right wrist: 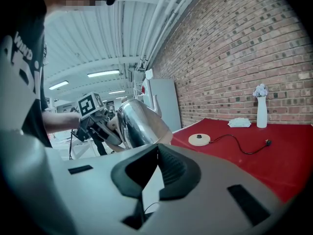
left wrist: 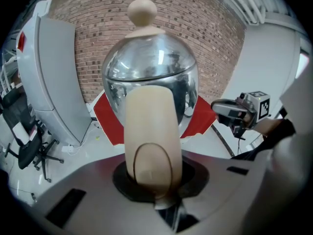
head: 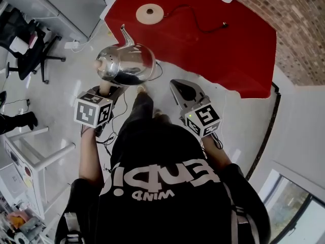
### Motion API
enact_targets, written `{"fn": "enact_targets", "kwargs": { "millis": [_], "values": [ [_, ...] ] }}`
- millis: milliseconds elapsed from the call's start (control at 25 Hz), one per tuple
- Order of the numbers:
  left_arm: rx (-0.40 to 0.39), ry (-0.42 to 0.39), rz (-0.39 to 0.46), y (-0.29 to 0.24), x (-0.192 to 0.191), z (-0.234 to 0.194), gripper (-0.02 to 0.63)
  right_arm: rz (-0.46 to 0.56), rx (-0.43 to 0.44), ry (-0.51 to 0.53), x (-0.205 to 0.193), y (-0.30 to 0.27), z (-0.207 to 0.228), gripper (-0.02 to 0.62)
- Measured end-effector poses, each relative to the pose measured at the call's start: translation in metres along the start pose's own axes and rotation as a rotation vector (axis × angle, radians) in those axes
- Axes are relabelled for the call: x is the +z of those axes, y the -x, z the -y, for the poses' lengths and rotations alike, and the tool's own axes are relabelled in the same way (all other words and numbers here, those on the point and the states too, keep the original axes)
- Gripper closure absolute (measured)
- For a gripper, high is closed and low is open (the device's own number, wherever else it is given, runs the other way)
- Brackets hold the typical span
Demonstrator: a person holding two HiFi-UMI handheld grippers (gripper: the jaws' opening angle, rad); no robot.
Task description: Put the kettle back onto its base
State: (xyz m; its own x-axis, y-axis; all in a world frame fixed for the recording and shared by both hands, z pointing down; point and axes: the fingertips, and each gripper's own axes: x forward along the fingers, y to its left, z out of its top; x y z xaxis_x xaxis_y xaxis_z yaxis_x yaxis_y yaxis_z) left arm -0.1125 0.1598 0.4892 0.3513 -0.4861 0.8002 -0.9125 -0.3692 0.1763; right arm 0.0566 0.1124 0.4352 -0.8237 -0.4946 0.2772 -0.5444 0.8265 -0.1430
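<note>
Head view has the left claw [head: 107,91] clamped on the pale handle [left wrist: 149,131], so the kettle [head: 127,64] hangs just ahead of it for carrying. To its right the right claw [head: 179,85] is pinched together, empty, probably spare; the base [head: 149,13] lies well ahead on the red table [head: 228,50]
</note>
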Motion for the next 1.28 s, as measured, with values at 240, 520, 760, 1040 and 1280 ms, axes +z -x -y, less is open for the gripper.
{"fn": "enact_targets", "kwargs": {
  "millis": [240, 520, 760, 1040, 1280],
  "values": [
    [0.008, -0.008, 0.016, -0.005, 0.016, -0.014, 0.552, 0.008, -0.017, 0.0, 0.005, -0.012, 0.011, 0.572],
    [-0.02, 0.002, 0.009, -0.02, 0.022, -0.024, 0.552, 0.012, -0.04, -0.001, 0.008, -0.023, 0.026, 0.572],
    [-0.031, -0.006, -0.002, -0.031, 0.037, -0.039, 0.552, 0.015, -0.05, -0.015, 0.01, -0.044, 0.039, 0.574],
    [-0.046, -0.023, -0.028, -0.044, 0.063, -0.067, 0.552, 0.011, -0.05, -0.027, 0.024, -0.083, 0.058, 0.572],
    [-0.074, -0.019, -0.026, -0.057, 0.095, -0.094, 0.552, 0.027, -0.066, -0.042, 0.044, -0.121, 0.087, 0.572]
  ]
}}
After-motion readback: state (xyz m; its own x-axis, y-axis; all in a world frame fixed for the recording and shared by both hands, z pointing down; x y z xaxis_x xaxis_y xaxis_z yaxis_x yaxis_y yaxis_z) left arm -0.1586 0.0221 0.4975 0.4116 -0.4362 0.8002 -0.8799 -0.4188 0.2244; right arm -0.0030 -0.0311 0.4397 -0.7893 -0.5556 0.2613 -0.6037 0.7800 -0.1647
